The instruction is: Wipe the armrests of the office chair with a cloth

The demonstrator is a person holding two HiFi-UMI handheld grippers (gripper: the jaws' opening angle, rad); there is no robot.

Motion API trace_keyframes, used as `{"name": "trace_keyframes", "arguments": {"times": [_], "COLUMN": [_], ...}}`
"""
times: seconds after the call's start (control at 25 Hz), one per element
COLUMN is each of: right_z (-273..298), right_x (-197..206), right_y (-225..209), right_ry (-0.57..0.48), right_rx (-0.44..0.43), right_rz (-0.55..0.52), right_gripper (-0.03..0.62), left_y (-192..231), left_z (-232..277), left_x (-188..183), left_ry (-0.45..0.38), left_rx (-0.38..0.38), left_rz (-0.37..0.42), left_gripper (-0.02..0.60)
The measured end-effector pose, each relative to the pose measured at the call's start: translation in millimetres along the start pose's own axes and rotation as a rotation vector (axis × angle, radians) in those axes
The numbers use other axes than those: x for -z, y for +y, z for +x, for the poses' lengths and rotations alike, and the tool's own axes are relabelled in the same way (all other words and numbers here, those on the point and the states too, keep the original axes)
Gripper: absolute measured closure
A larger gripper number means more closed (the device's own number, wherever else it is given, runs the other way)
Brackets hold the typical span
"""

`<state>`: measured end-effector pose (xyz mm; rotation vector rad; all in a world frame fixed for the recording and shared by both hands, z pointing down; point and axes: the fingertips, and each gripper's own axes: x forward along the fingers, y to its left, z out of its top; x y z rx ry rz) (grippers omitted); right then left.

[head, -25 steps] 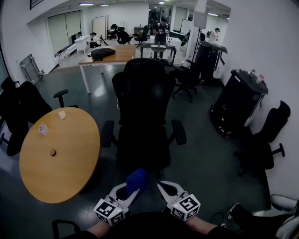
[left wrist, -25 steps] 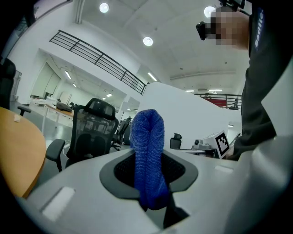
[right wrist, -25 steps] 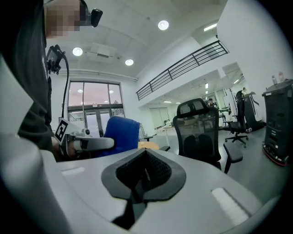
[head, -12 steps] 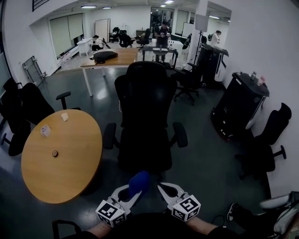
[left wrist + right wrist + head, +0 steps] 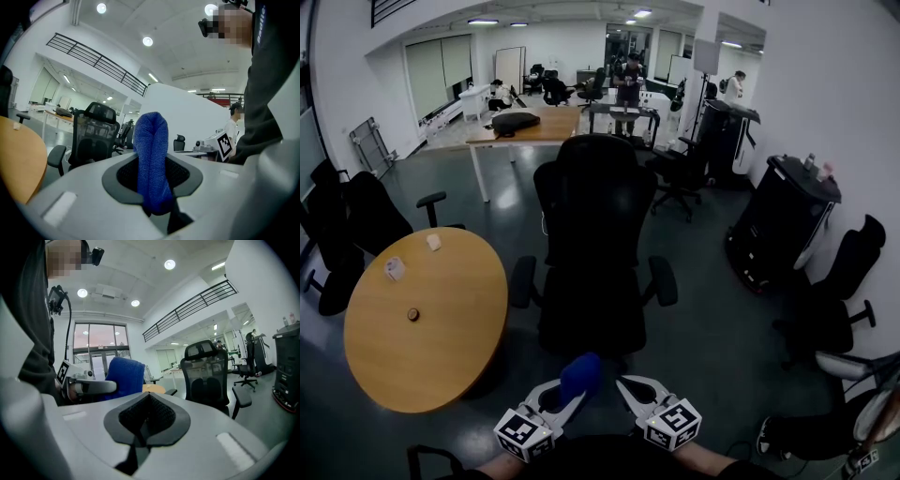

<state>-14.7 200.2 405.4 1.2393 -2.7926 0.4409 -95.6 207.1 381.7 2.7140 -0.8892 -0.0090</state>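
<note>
A black office chair (image 5: pixel 592 246) faces me in the middle of the head view, its left armrest (image 5: pixel 522 281) and right armrest (image 5: pixel 663 280) both bare. My left gripper (image 5: pixel 570 392) sits low in front of me, shut on a folded blue cloth (image 5: pixel 579 377) that sticks up between its jaws. The same blue cloth (image 5: pixel 151 161) fills the jaws in the left gripper view, with the chair (image 5: pixel 93 136) beyond. My right gripper (image 5: pixel 626 388) is beside it, shut with nothing in it. Both are well short of the chair (image 5: pixel 205 380).
A round wooden table (image 5: pixel 422 319) stands at the left with small items on it. More black chairs (image 5: pixel 347 230) are left of it and at the right (image 5: pixel 830 300). A black cabinet (image 5: pixel 778 220) stands at the right. Desks and people are at the back.
The view has shifted slightly, the chair and table sitting a little lower and nearer. Both grippers keep their places and the cloth stays held.
</note>
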Motion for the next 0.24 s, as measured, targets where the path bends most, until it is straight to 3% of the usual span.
{"name": "trace_keyframes", "arguments": {"times": [0.24], "right_z": [-6.3], "right_x": [3.9], "right_y": [2.2], "right_ry": [0.007], "right_rx": [0.001], "right_rz": [0.006], "right_gripper": [0.591], "left_y": [-7.9], "left_z": [-3.7], "left_x": [-4.4], "left_ry": [0.01], "left_rx": [-0.009], "left_rz": [0.002], "left_gripper": [0.456]}}
